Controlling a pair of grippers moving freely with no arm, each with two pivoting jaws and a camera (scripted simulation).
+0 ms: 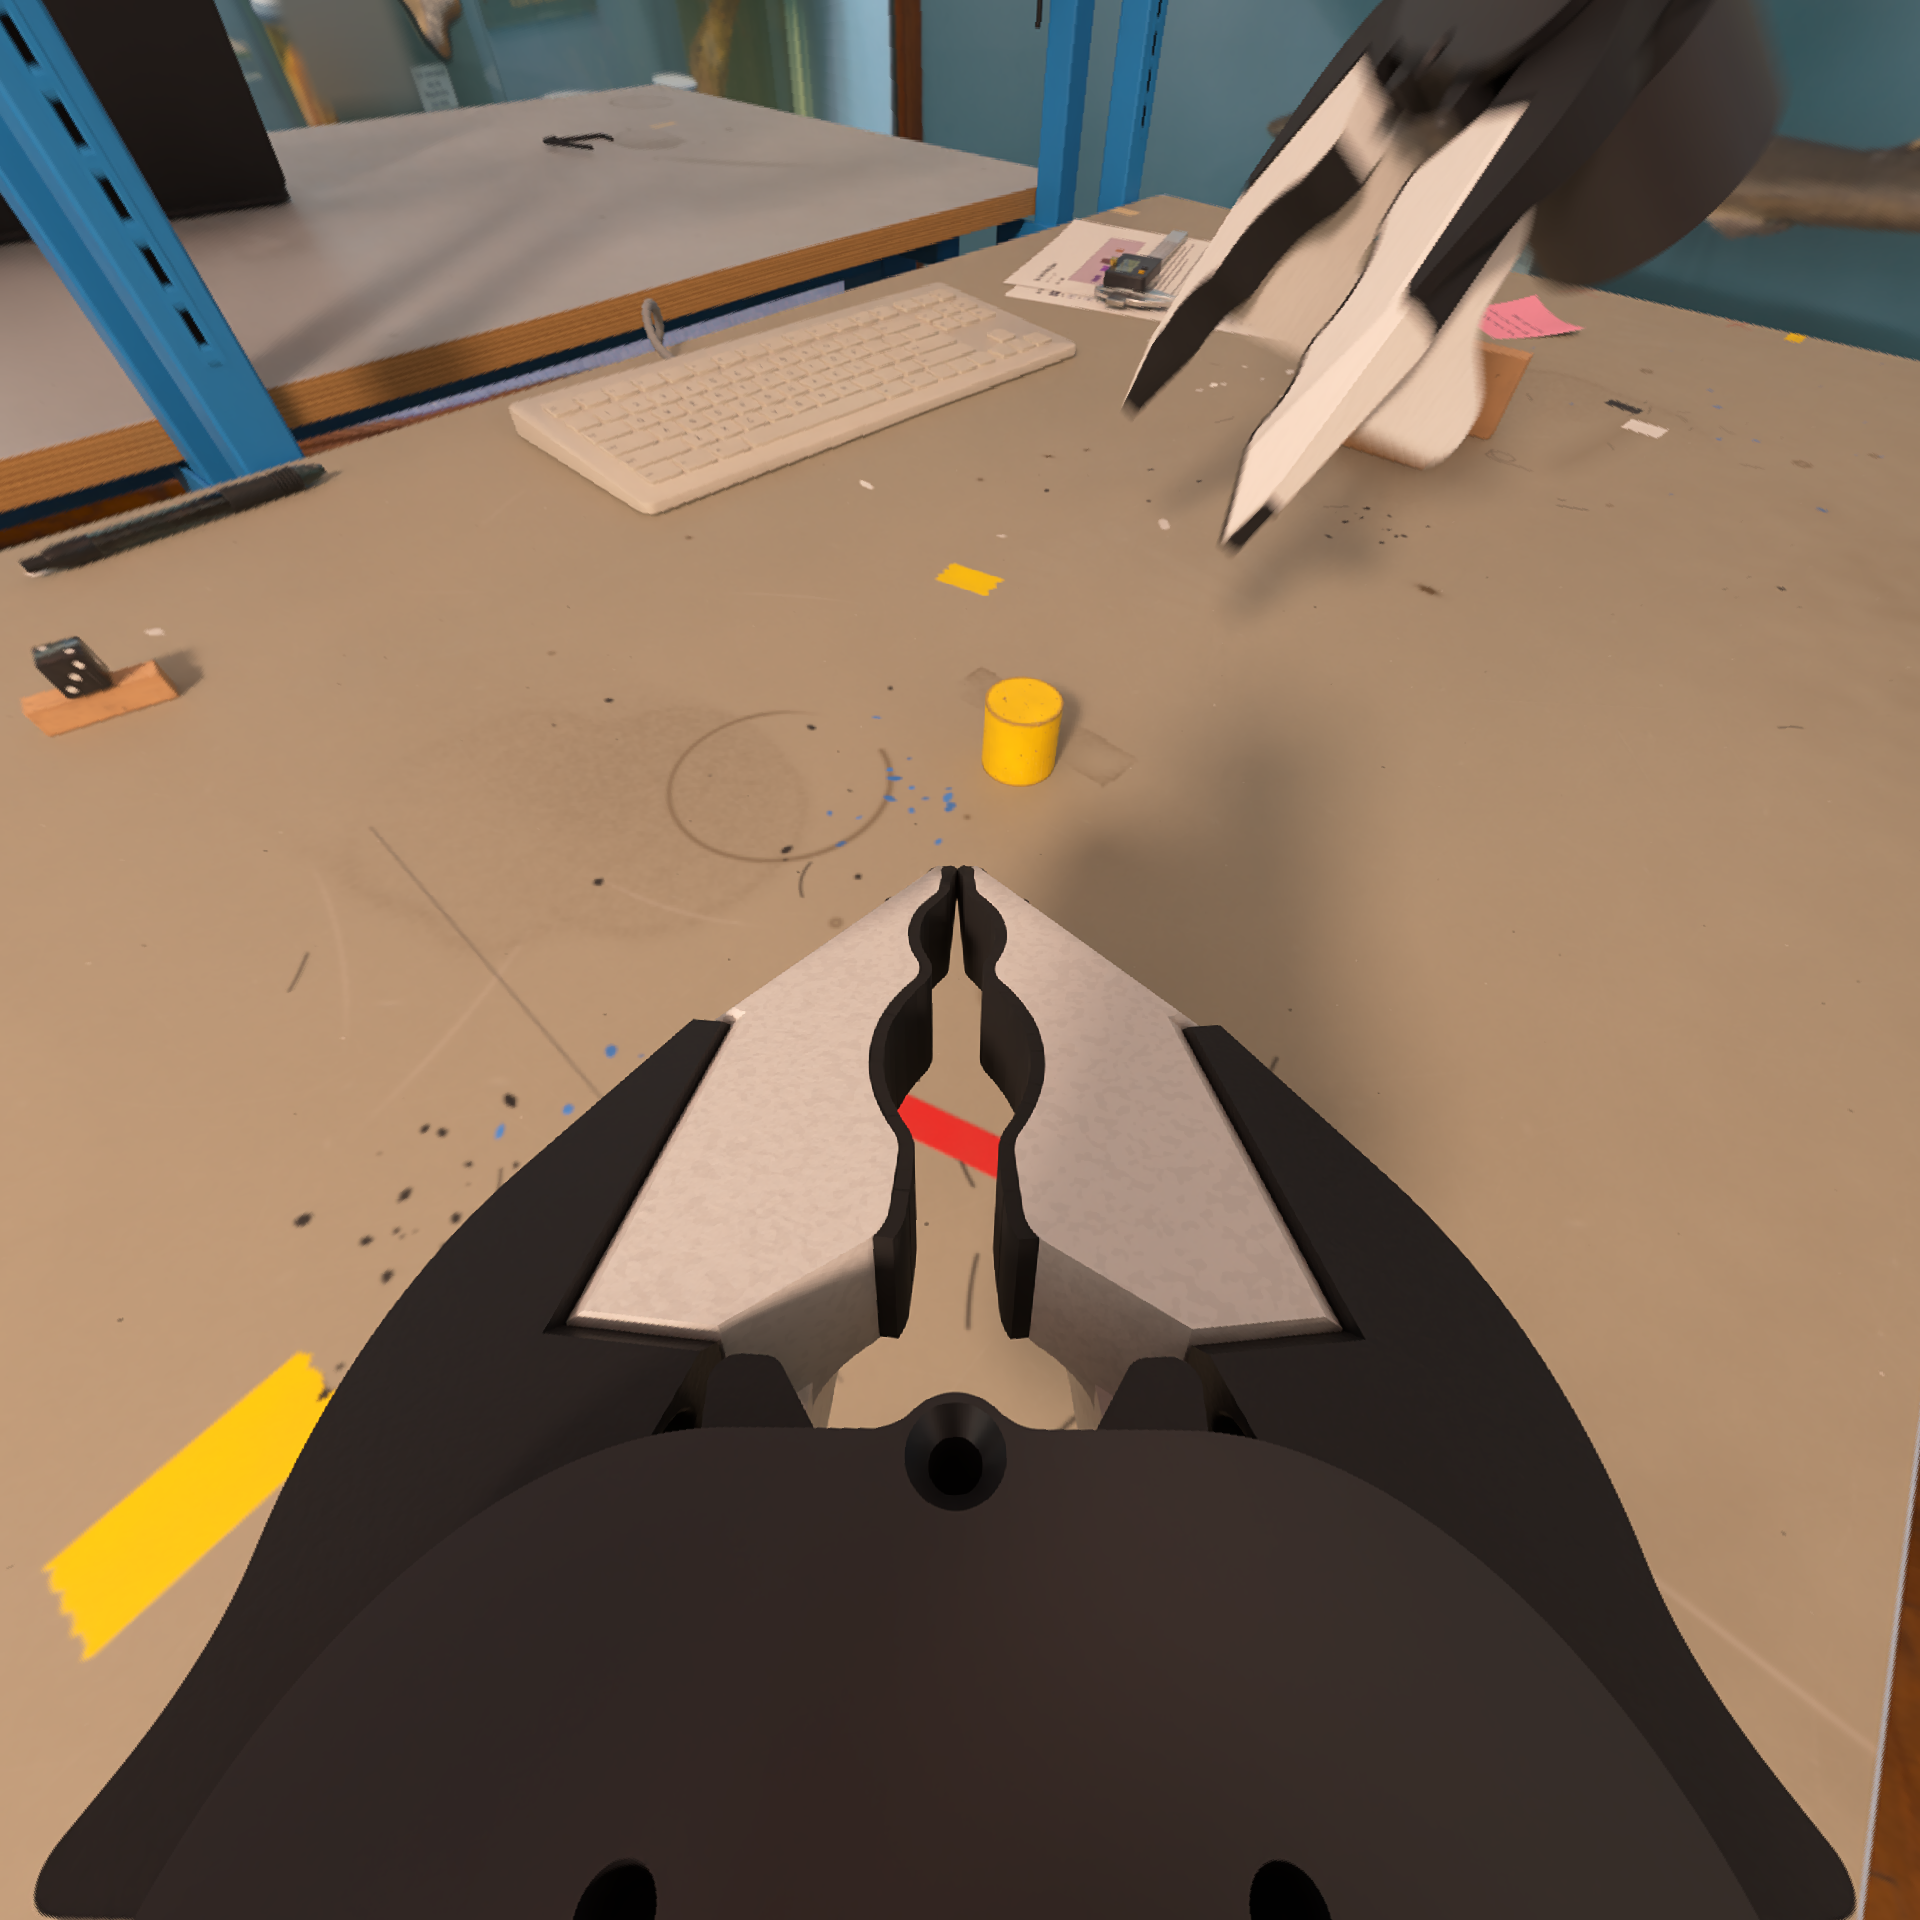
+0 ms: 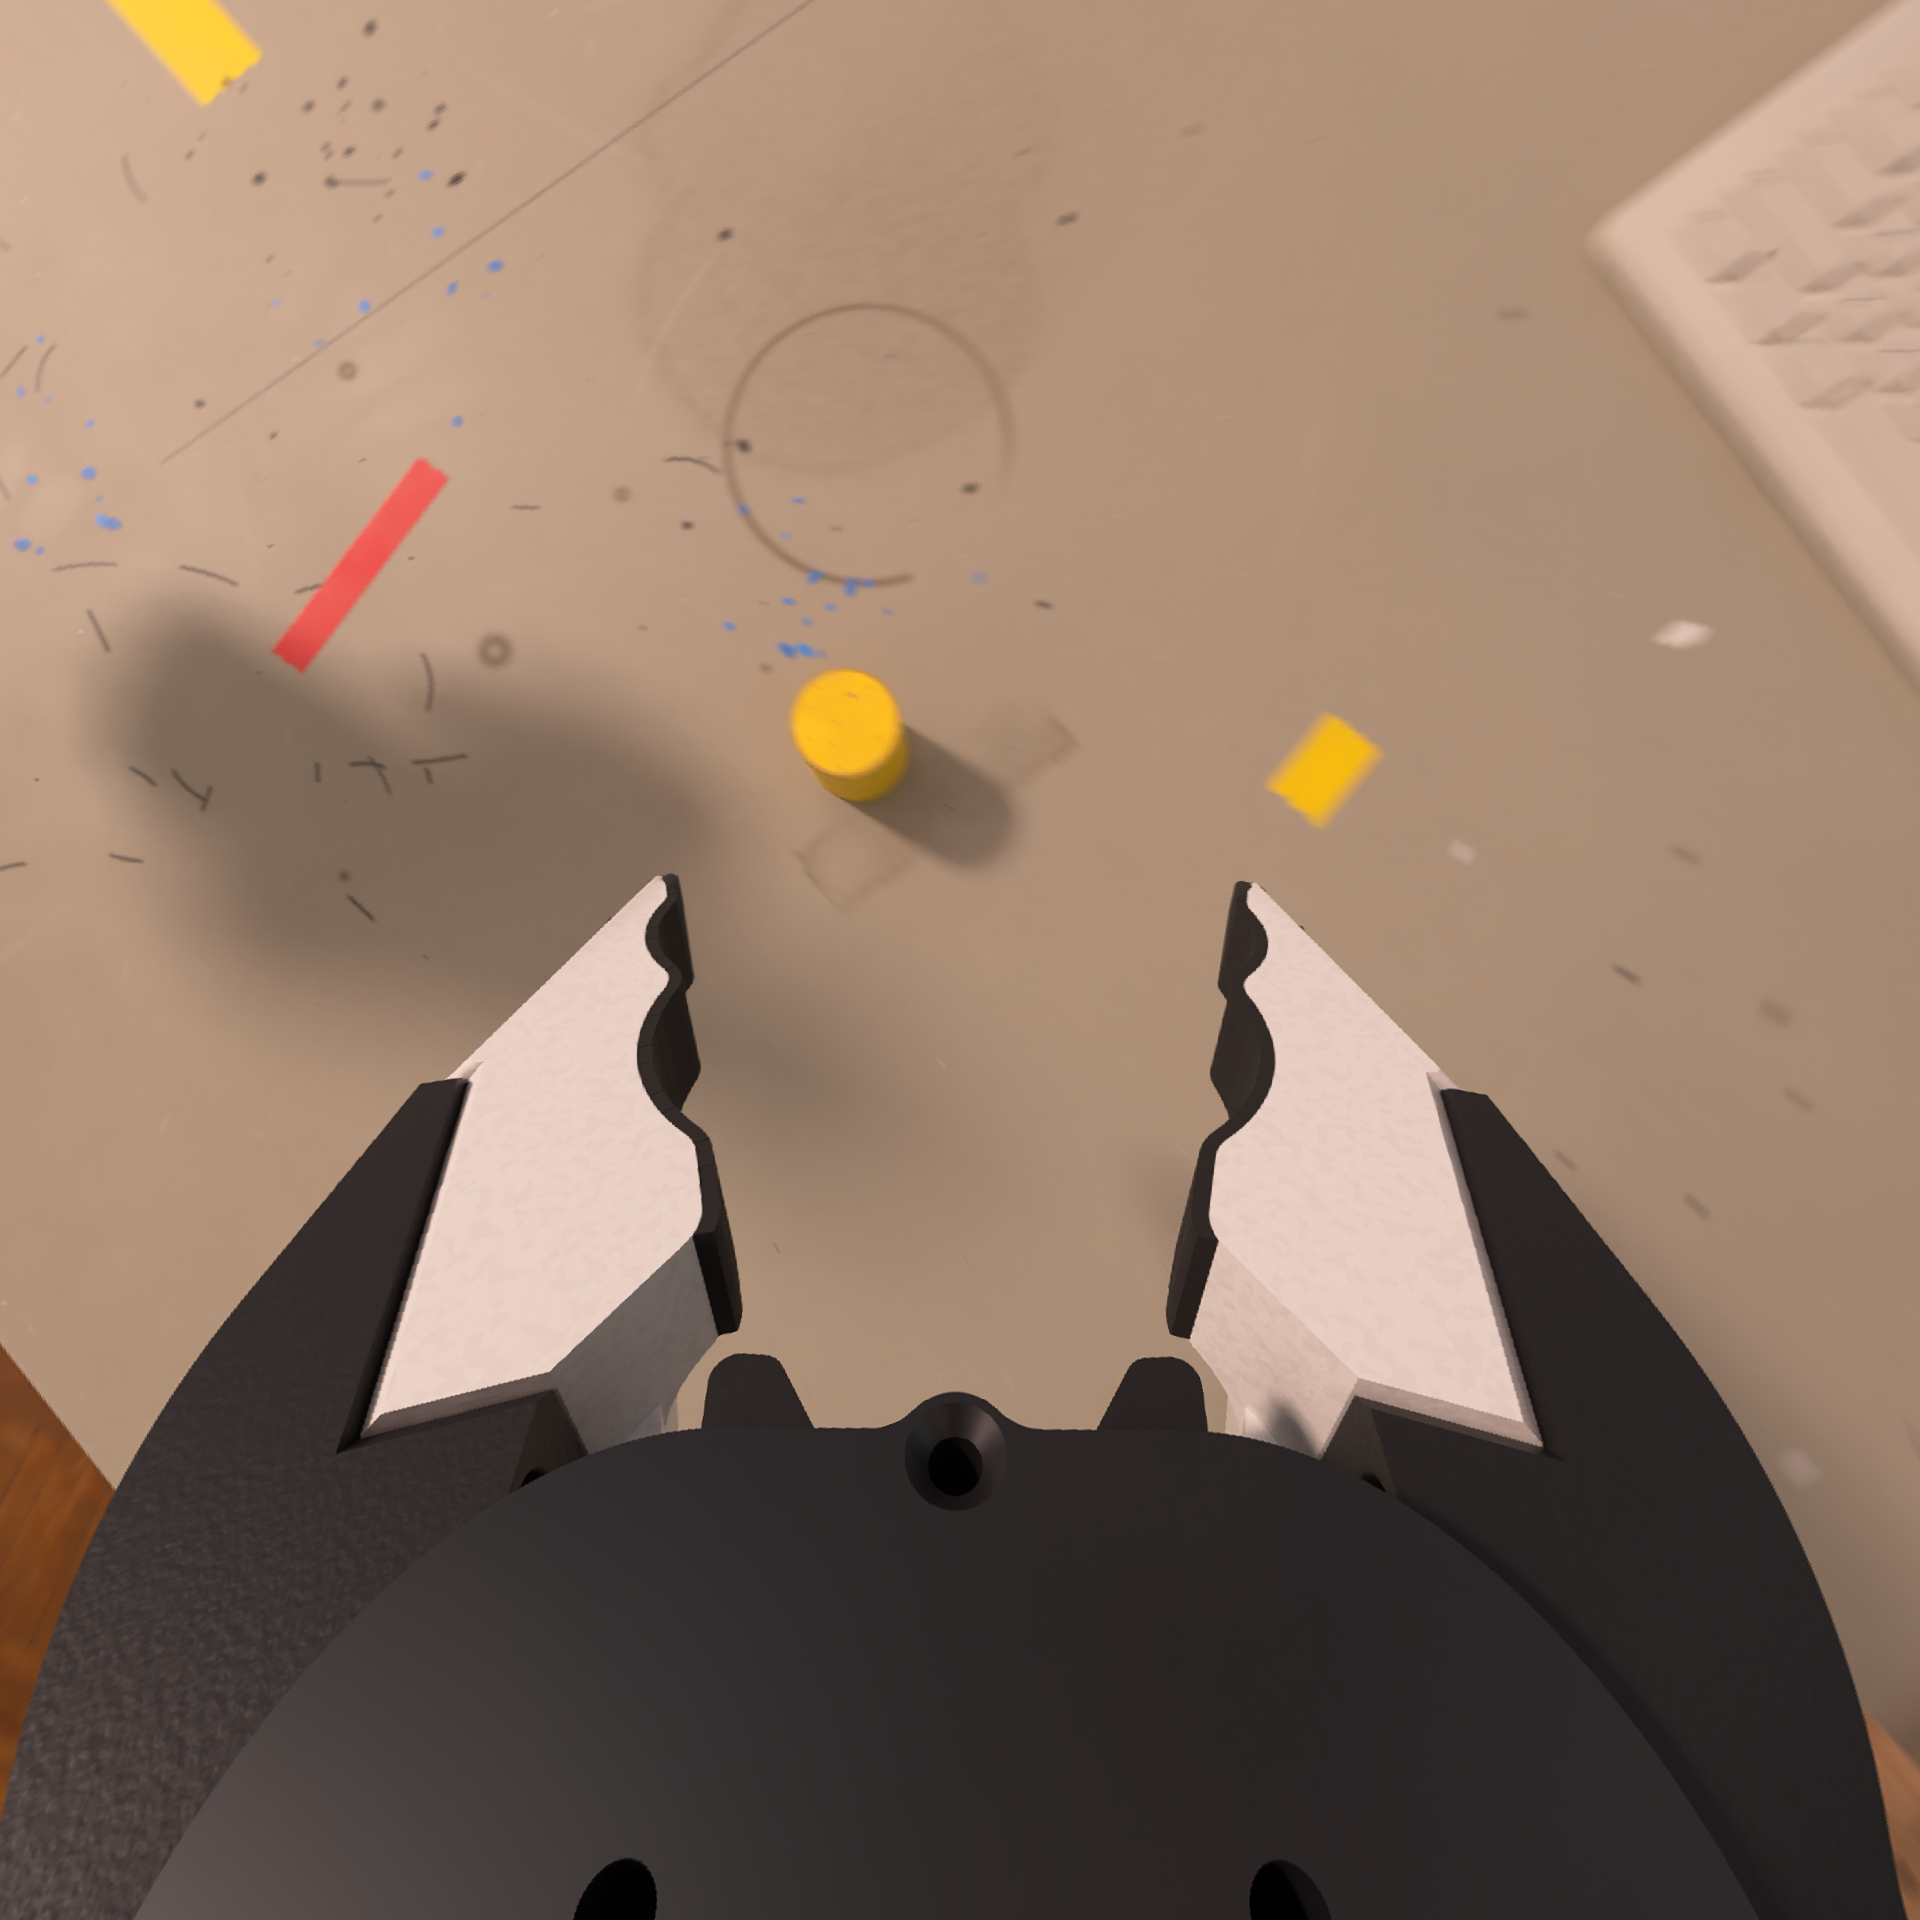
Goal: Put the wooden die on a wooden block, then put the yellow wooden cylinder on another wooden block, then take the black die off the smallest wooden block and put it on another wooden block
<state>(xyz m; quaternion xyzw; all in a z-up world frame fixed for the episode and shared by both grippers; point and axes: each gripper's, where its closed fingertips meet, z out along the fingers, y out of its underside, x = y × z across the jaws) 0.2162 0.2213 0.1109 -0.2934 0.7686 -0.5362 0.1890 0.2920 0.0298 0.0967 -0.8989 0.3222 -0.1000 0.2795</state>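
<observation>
Centring the wide-open, empty right hand-held gripper [image 2: 954,883] over the upright yellow cylinder [image 2: 849,734] first; left hand-held gripper [image 1: 957,873] closed, empty.

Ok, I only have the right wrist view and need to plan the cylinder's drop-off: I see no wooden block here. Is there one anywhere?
Observer: Yes, a wooden block lies partly hidden behind your right hand-held gripper, near the pink note.
Operator: And the black die?
Observer: It sits on a small wooden block, at the far left of the left wrist view.
Operator: Is the left hand-held gripper free?
Observer: Its jaws are shut with nothing between them, short of the yellow cylinder.
</observation>
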